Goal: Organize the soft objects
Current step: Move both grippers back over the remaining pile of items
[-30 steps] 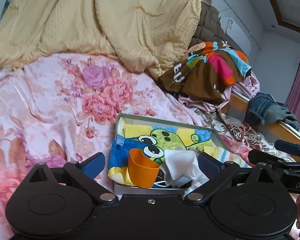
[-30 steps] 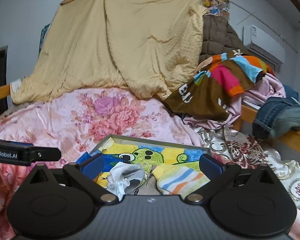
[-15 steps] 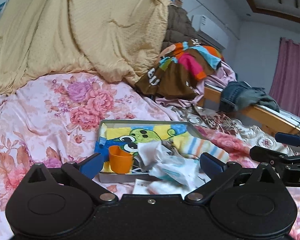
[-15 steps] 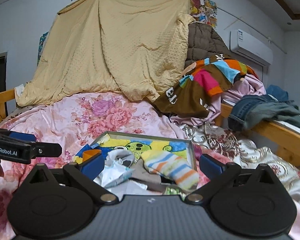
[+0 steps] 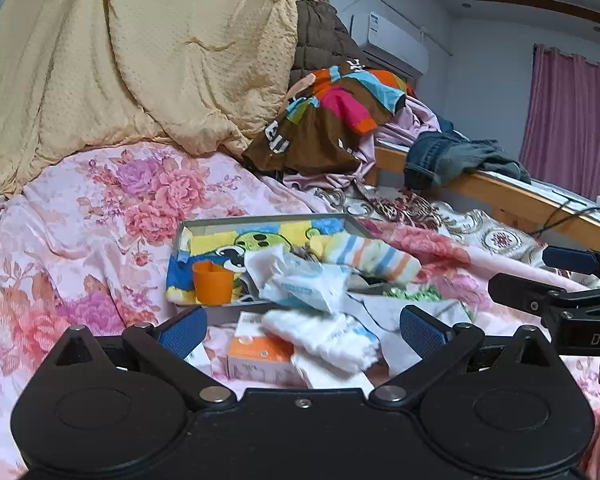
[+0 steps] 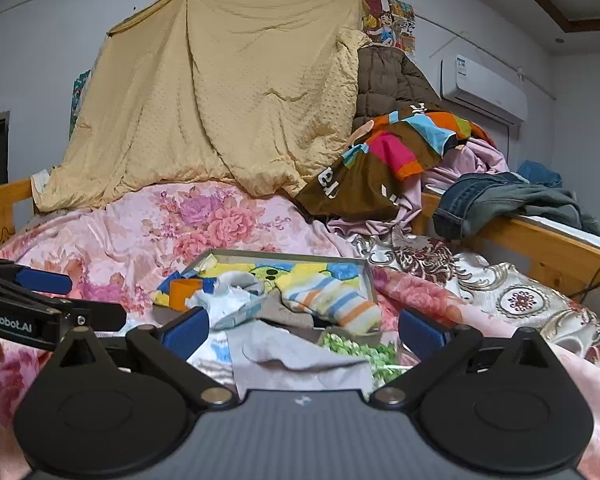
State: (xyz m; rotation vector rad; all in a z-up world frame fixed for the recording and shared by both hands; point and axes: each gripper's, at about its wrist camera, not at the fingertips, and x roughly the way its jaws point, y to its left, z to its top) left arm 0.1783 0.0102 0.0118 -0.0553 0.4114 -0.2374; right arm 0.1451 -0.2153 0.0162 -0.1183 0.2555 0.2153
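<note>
A shallow grey tray (image 5: 260, 221) (image 6: 374, 280) lies on the floral bedspread, lined with a cartoon frog towel (image 5: 236, 245) (image 6: 268, 270). In it stand an orange cup (image 5: 212, 282) (image 6: 183, 287) and a striped sock (image 5: 370, 258) (image 6: 332, 300), with crumpled white cloths (image 5: 300, 280) spilling over its near edge. A white folded cloth (image 5: 324, 336) and an orange box (image 5: 260, 354) lie in front. My left gripper (image 5: 302, 330) is open above them, holding nothing. My right gripper (image 6: 302, 328) is open over a grey cloth (image 6: 296, 356) and a green patterned cloth (image 6: 360, 348).
A yellow quilt (image 6: 228, 112) hangs behind the bed. A brown multicoloured garment (image 6: 380, 160) and jeans (image 6: 500, 200) lie on the wooden rail (image 6: 540, 240) at the right. The pink floral bedspread (image 5: 80, 240) spreads wide to the left. An air conditioner (image 6: 484, 88) hangs on the wall.
Both grippers have drawn back from the tray and stayed open. More of the bed shows, with the white cloth, orange box and grey cloth now in front of the tray.
</note>
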